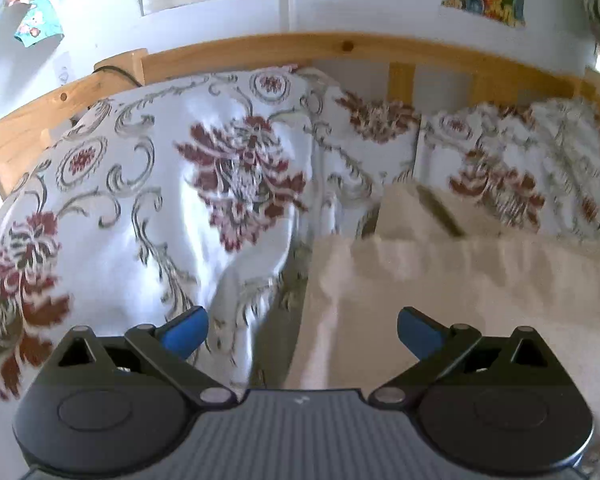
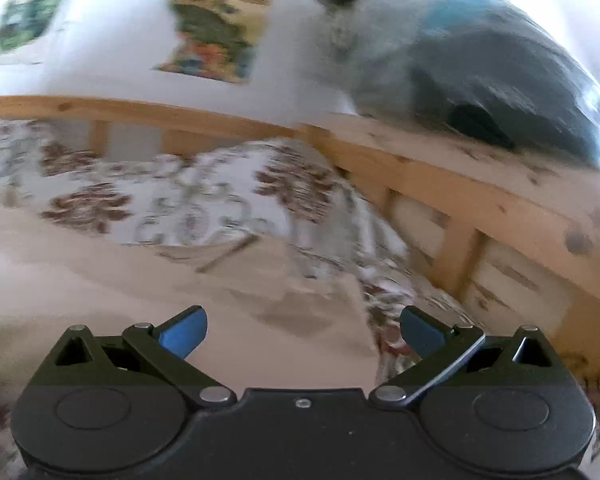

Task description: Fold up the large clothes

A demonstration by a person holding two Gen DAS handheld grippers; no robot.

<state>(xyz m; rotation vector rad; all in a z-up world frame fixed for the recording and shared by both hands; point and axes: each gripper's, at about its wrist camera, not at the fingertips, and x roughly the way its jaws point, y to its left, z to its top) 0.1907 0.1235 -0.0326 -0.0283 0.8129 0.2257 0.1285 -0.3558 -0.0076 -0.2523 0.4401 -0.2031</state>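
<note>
Both my left gripper (image 1: 302,332) and right gripper (image 2: 303,330) gape wide, holding nothing. The cream garment (image 1: 460,304) lies on the floral bedspread (image 1: 140,184); I'd pinch matching corners (views are blurred) before lifting evenly.

no legible text, labels or numbers
</note>
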